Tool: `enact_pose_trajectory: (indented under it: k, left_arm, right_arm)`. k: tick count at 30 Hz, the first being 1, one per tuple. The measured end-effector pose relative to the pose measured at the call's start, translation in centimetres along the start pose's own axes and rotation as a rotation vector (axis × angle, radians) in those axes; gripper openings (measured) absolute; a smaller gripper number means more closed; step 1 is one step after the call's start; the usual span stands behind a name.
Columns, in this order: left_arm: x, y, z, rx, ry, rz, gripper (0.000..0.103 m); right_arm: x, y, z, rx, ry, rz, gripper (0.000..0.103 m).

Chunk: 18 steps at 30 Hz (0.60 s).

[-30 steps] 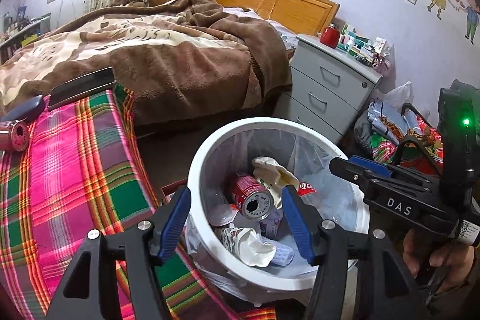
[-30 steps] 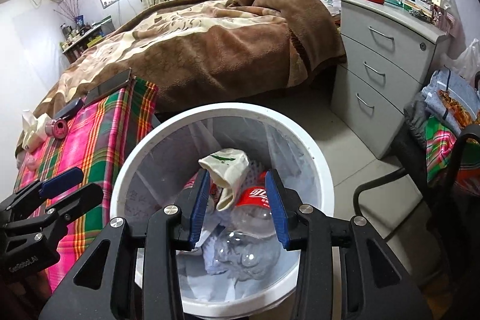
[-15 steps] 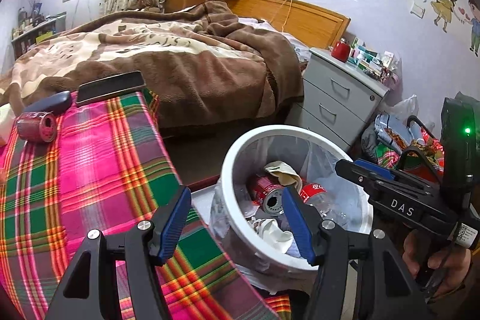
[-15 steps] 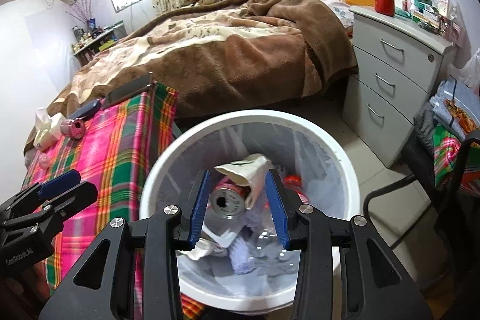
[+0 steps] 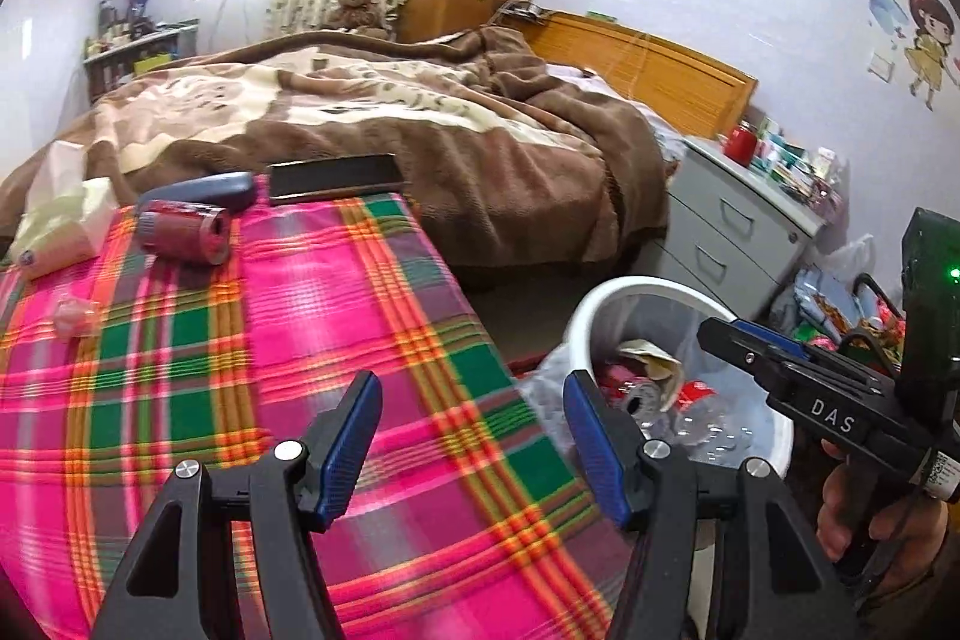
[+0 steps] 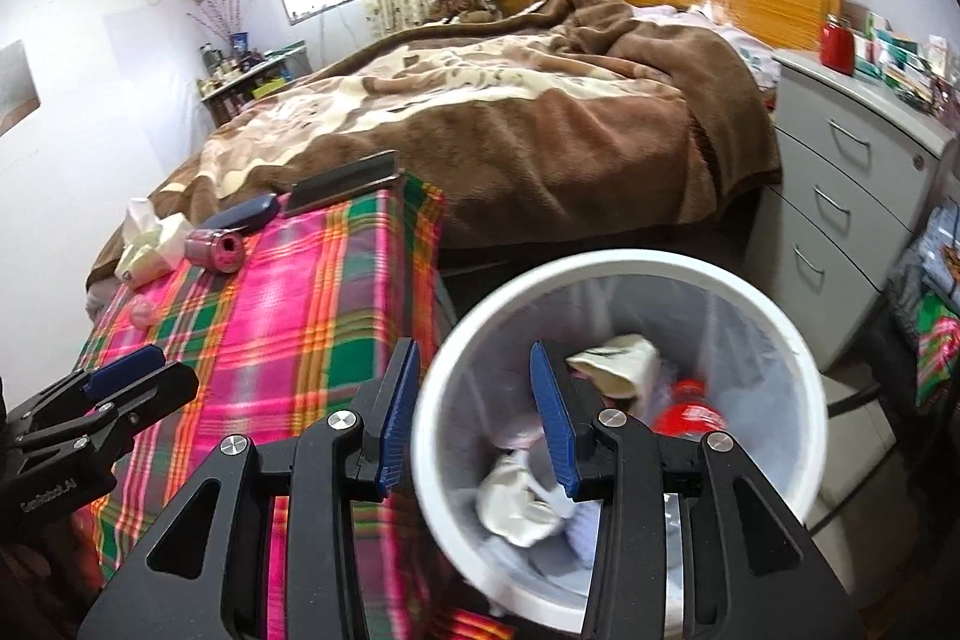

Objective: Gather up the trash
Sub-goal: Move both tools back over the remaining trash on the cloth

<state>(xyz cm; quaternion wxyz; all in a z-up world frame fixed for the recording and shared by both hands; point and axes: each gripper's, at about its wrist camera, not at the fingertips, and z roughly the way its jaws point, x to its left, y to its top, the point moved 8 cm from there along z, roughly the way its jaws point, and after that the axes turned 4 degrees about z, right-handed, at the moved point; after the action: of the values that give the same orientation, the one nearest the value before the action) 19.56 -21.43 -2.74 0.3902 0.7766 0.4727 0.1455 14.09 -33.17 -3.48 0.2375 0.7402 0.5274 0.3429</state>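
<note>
- The left gripper (image 5: 474,439) hangs over the plaid cloth (image 5: 288,340) that covers the table; its jaws stand apart with nothing between them.
- The right gripper (image 6: 474,415) sits over the near-left rim of the bin (image 6: 774,316); its jaws stand apart, empty, with the rim showing in the gap.
- In the left view the right gripper (image 5: 756,343) shows at 3 o'clock, held by a hand (image 5: 870,514) at the lower right edge.
- In the right view the left gripper (image 6: 135,370) shows at 8 o'clock.
- The white bin, lined with a clear bag, stands on the floor just beside the table's right edge. In it lie a paper cup (image 6: 618,364), a red-labelled bottle (image 6: 690,412), white crumpled paper (image 6: 516,508) and a can (image 5: 642,391).
- On the table, at 11 o'clock from the left gripper, a dark red can (image 5: 180,232) lies on its side, open end facing right.
- Just behind it lies a grey-blue case (image 5: 204,190); right of that, a flat black slab (image 5: 333,178) at the table's far edge.
- A tissue pack (image 5: 60,208) sits left of the can, near the far left corner.
- A small pink wad (image 5: 75,313) lies at 10 o'clock, near the left edge.
- Behind the table is a bed (image 5: 420,124) with a brown blanket; a grey dresser (image 5: 738,232) stands at 2 o'clock beyond the bin.
</note>
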Motion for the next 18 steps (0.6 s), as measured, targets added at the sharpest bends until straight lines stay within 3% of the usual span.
enact_pose_trajectory:
  k: [7, 10, 18]
  left_arm:
    - [4.5, -0.2, -1.5, -0.014, 0.056, -0.051, 0.063]
    - [6.7, -0.4, -2.1, -0.022, 0.096, -0.066, 0.063]
    - [13.8, -1.2, -3.5, -0.033, 0.170, -0.167, 0.066]
  right_arm:
    - [3.4, 0.2, 0.9, 0.002, 0.052, -0.049, 0.041]
    - [5.1, 0.3, 1.5, 0.010, 0.079, -0.072, 0.049]
    - [9.0, 0.7, 3.1, 0.027, 0.127, -0.139, 0.050]
